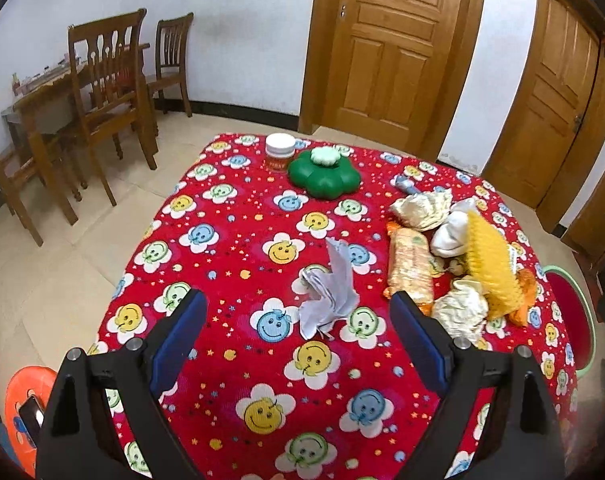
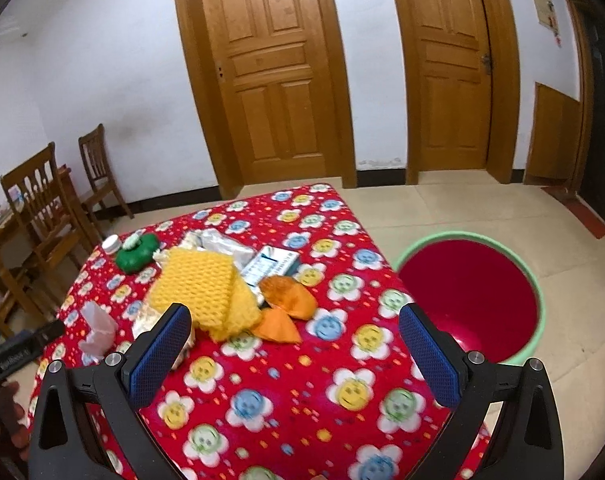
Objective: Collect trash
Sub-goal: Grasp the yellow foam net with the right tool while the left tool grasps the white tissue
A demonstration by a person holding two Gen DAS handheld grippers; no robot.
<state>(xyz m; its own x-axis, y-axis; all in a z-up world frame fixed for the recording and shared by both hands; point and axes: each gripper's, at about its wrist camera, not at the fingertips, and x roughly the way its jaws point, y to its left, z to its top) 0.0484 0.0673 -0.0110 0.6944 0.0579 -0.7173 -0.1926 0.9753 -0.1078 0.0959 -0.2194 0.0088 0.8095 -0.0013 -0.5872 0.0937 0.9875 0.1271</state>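
A crumpled white paper (image 1: 328, 294) lies on the red smiley tablecloth (image 1: 242, 272), just ahead of my open, empty left gripper (image 1: 298, 320). A trash pile sits to its right: an orange snack wrapper (image 1: 410, 270), crumpled cream wrappers (image 1: 422, 208), white tissue (image 1: 450, 234) and a yellow knitted cloth (image 1: 490, 264). In the right wrist view the yellow cloth (image 2: 200, 284) and orange wrappers (image 2: 288, 306) lie ahead of my open, empty right gripper (image 2: 294, 344). The crumpled paper (image 2: 98, 328) is at the left. A red bin with a green rim (image 2: 468, 296) stands on the floor right of the table.
A green flower-shaped box (image 1: 324, 174) and a white-lidded jar (image 1: 280, 152) stand at the table's far side. A printed box (image 2: 270, 264) and foil packet (image 2: 222, 246) lie behind the yellow cloth. Wooden chairs (image 1: 106, 92) stand to the left. An orange stool (image 1: 22, 404) holds a phone.
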